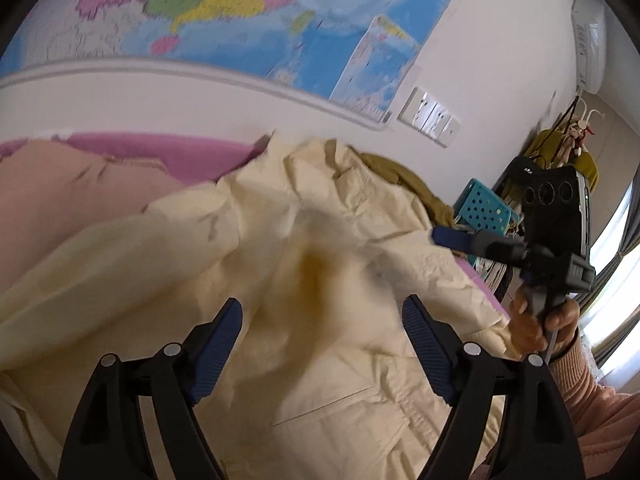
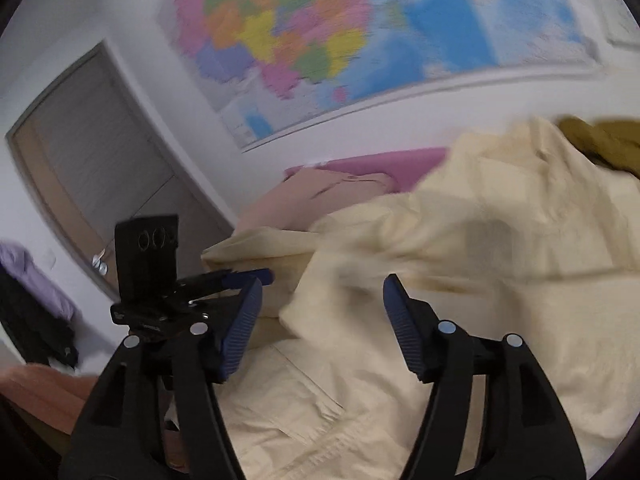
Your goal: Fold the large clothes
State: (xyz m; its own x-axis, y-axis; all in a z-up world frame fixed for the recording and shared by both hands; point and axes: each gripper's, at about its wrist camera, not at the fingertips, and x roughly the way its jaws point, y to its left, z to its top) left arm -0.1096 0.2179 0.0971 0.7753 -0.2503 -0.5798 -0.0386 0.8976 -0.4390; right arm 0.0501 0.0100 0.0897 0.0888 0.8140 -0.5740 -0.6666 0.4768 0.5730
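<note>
Fingers of both grippers spread, empty, pink bed, wall map at twelve o'clock, cream garment beneath and ahead.

No legible text, map blurred

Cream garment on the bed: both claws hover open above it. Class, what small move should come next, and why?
Probably lower the right claw onto the nearest raised fold of the cream garment and close on it. Both it and the left claw stand open with no cloth pinched, and the garment lies crumpled in a heap, so nothing can be spread or folded until an edge is gripped.
</note>
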